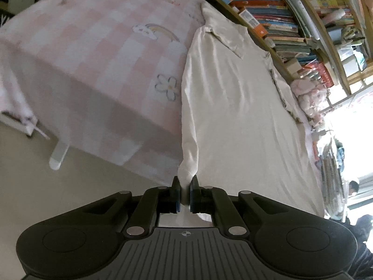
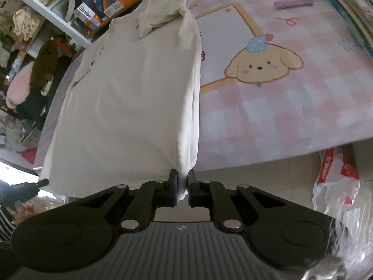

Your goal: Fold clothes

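A long cream collared shirt of soft ribbed cloth (image 1: pixel 233 98) lies stretched along a desk draped in a pink-and-white checked cartoon-print cover (image 1: pixel 98 53), its collar at the far end beside the bookshelves and its hem at the near edge. The left tool (image 1: pixel 185 193) pinches one hem corner between narrow jaws, cloth bunched between the blue pads; the right tool (image 2: pixel 182 190) clamps the other hem corner in the same way. One long side of the shirt already appears doubled over into a thick lengthwise roll.

The step in hand looks like lifting the hem to carry it toward the collar. To do it well, both corners should probably rise together and stay level, with the cloth kept lightly taut between them so the doubled side does not slip open, and the hem laid square on the shoulders.

As for containers, wooden bookshelves (image 1: pixel 275 21) behind the desk are packed with stacked books, a white shelf unit (image 2: pixel 53 14) holds boxes and trinkets, and a crumpled red-and-white plastic bag (image 2: pixel 335 182) sits on the floor, contents unseen.
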Tool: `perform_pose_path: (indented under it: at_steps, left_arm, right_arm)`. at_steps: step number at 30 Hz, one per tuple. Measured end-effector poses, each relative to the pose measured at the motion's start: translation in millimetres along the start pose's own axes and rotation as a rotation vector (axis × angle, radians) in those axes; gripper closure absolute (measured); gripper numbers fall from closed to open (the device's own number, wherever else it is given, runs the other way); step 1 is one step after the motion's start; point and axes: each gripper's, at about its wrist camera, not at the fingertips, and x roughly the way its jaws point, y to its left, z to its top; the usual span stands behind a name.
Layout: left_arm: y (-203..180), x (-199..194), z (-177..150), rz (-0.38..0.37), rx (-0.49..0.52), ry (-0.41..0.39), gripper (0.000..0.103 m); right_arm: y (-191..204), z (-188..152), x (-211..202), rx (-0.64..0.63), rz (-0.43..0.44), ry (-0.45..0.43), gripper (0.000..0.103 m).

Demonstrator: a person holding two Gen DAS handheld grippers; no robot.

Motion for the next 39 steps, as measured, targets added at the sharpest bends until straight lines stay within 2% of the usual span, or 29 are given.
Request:
perform_pose_path:
  at_steps: [4, 11, 14, 16, 19, 24, 28, 32, 39]
  left_arm:
    - [8, -10, -16, -0.028, -0.031, 0.019, 0.098]
    - [31, -19, -46, -0.064, -0.07, 0.105, 0.098]
    - [35, -21, -46, -0.083, -0.08, 0.117, 0.098]
    - [35, -23, -42, -0.102, -0.087, 0.113, 0.098]
    - [28, -31, -22, -0.174, -0.075, 0.058, 0.098]
    - [15, -37, 27, -0.342, -0.116, -0.121, 0.098]
    - [3, -25, 68, -0.455, -0.159, -0.237, 0.098]
    - [-25, -22, 110, -0.463, -0.088, -0.307, 0.098]
    - [-55, 3, 163, -0.44, -0.096, -0.38, 0.098]
  right_arm:
    - [-1, -15, -14, 0.024, -0.002, 0.009, 0.096]
    - [-5, -50, -20, 0.077, -0.02, 0.073, 0.096]
    - [-4, -59, -22, 0.096, -0.023, 0.088, 0.096]
    - [0, -55, -27, 0.113, 0.001, 0.06, 0.096]
    - [7, -49, -35, 0.14, 0.038, 0.013, 0.096]
    - [20, -13, -59, 0.205, 0.153, -0.205, 0.096]
    - [26, 24, -60, 0.293, 0.218, -0.369, 0.096]
    - [44, 61, -53, 0.28, 0.23, -0.456, 0.096]
    - [53, 129, -42, 0.283, 0.234, -0.538, 0.096]
